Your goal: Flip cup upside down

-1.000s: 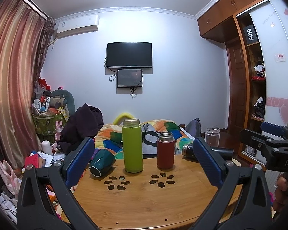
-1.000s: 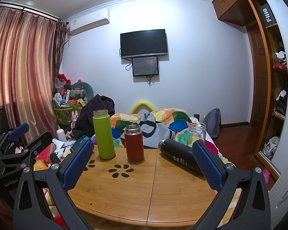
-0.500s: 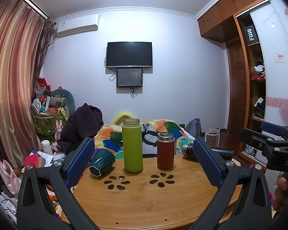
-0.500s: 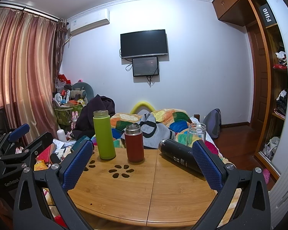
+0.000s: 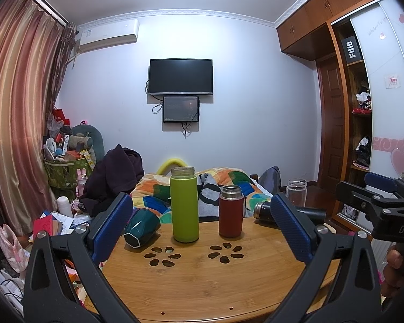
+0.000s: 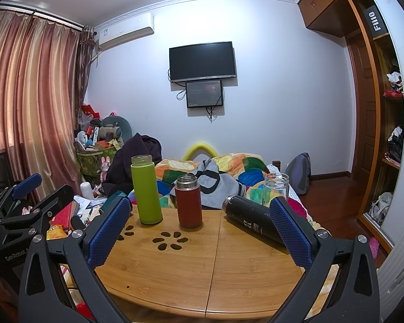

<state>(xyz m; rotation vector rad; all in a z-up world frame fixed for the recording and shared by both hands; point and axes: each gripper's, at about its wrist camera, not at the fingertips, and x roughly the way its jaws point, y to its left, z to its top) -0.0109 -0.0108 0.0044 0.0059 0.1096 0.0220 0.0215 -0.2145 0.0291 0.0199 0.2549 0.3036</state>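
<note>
On the round wooden table [image 5: 202,282] stand a tall green cup [image 5: 184,204] and a shorter red cup [image 5: 231,211], both upright and open-topped. A dark green cup [image 5: 141,228] lies on its side at the left. A black flask [image 6: 251,223] lies on its side at the right, and a clear glass jar [image 6: 276,188] stands behind it. My left gripper [image 5: 202,226] is open and empty, held short of the cups. My right gripper [image 6: 199,228] is open and empty too. The same green cup [image 6: 146,189] and red cup [image 6: 188,202] show in the right wrist view.
A bed with a colourful quilt [image 5: 229,180] lies behind the table. Clutter and a basket [image 5: 64,172] fill the left floor. A wardrobe [image 5: 363,134] stands at the right. The table has flower-shaped cut-outs [image 5: 163,258].
</note>
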